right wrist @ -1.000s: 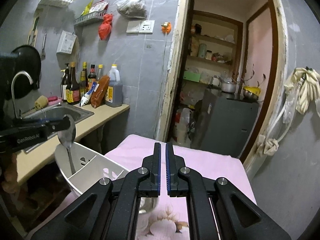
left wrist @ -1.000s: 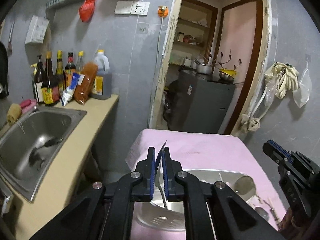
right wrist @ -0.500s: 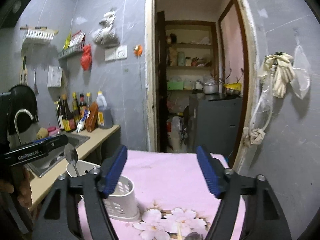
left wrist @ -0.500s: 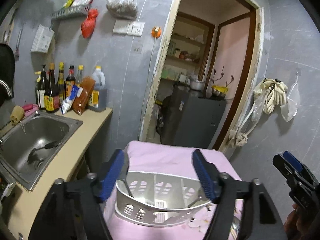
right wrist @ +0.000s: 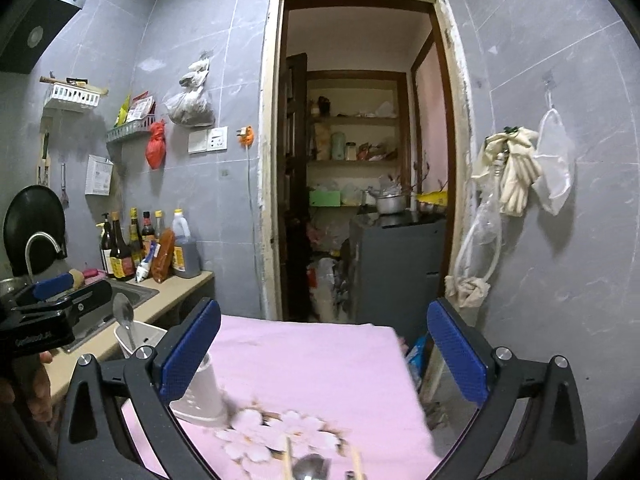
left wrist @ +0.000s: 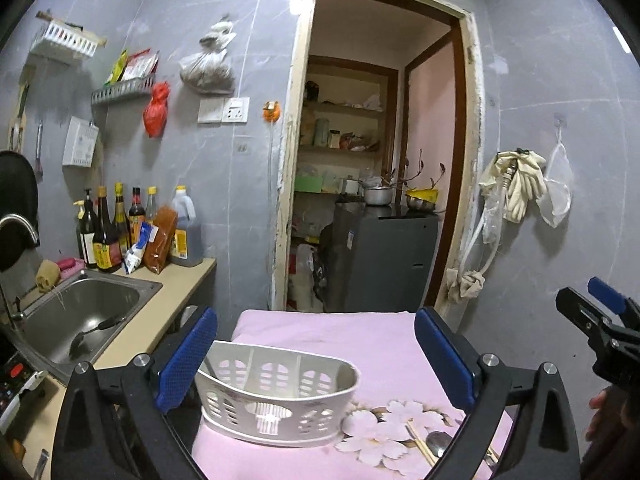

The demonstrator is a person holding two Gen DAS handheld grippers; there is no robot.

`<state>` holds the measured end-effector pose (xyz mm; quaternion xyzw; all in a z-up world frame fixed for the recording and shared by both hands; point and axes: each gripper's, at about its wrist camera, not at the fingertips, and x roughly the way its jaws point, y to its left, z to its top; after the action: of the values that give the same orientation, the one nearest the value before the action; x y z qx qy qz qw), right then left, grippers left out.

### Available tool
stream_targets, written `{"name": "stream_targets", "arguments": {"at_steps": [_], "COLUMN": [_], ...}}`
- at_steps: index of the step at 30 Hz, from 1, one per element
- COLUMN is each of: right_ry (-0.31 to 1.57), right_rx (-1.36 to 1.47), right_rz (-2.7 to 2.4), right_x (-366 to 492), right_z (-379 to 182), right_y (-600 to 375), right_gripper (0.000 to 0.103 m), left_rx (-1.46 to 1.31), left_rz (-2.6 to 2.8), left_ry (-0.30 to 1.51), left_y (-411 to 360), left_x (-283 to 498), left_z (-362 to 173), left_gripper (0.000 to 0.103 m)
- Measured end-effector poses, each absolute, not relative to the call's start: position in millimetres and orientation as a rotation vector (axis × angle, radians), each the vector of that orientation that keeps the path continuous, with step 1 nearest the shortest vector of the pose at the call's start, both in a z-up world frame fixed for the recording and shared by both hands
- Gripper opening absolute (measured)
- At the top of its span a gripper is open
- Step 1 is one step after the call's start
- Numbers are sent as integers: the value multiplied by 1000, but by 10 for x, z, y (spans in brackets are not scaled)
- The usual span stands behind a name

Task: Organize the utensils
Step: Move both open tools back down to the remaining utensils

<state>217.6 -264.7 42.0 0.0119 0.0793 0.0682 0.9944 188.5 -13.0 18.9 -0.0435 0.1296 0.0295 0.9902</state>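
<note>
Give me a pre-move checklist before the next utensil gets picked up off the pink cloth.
1. Left gripper open and holding nothing: ok.
2. Right gripper open and holding nothing: ok.
3. White caddy upright on the pink cloth: ok.
4. First spoon standing in the caddy, bowl up: ok.
5. Utensils left on the cloth: another spoon and chopsticks lie near the front edge; ok, though the frame edge cuts them off, so how many remain: cannot tell.
6. Room in the other caddy compartments: cannot tell, as the wall hides the insides.
</note>
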Motion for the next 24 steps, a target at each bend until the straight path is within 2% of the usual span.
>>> {"name": "stream_targets", "arguments": {"at_steps": [9, 24], "right_ry": [227, 481], "right_rx": [22, 42], "right_rz": [101, 128], "right_x": [2141, 2417], "right_z": [158, -853], "right_y": [-3084, -3508], "right_gripper": [102, 102], "left_rx": [-39, -23], "left_rz": [39, 59], "left_ry": [313, 532], "left_y": [-612, -1059], "left_x": [1859, 2123], "left_z": [-13, -844], "left_gripper": [100, 100]}}
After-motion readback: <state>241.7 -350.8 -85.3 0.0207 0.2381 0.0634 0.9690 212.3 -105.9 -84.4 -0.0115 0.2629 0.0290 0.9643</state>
